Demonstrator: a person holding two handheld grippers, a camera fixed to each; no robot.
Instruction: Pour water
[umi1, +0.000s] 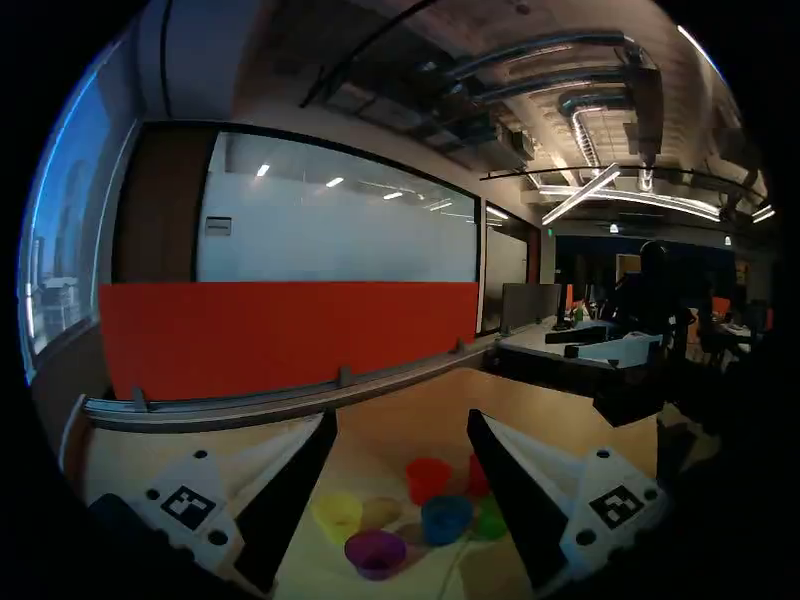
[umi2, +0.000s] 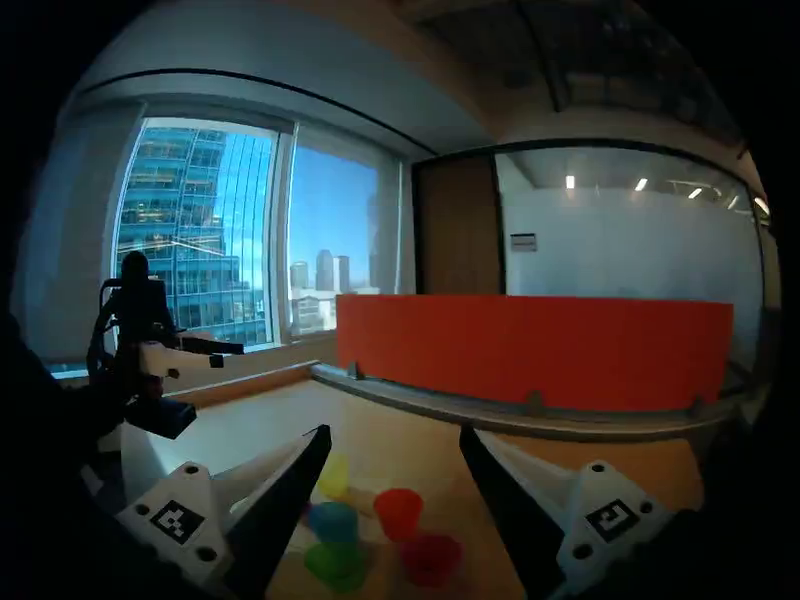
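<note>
Several small coloured plastic cups stand in a cluster on the wooden table (umi1: 420, 400). In the left gripper view I see a red cup (umi1: 428, 478), a yellow cup (umi1: 337, 515), a blue cup (umi1: 446, 518), a purple cup (umi1: 375, 552) and a green cup (umi1: 490, 520). My left gripper (umi1: 400, 415) hangs open above and short of them, holding nothing. In the right gripper view the red cup (umi2: 398, 512), blue cup (umi2: 332, 520), yellow cup (umi2: 335, 475) and green cup (umi2: 335, 562) lie low between the fingers. My right gripper (umi2: 393, 431) is open and empty, also raised.
An orange partition (umi1: 290, 335) with a metal rail runs along the table's far edge. The other gripper (umi1: 615, 355) hovers at the right in the left gripper view, and at the left (umi2: 165, 365) in the right gripper view. Tall windows (umi2: 200, 240) stand beyond.
</note>
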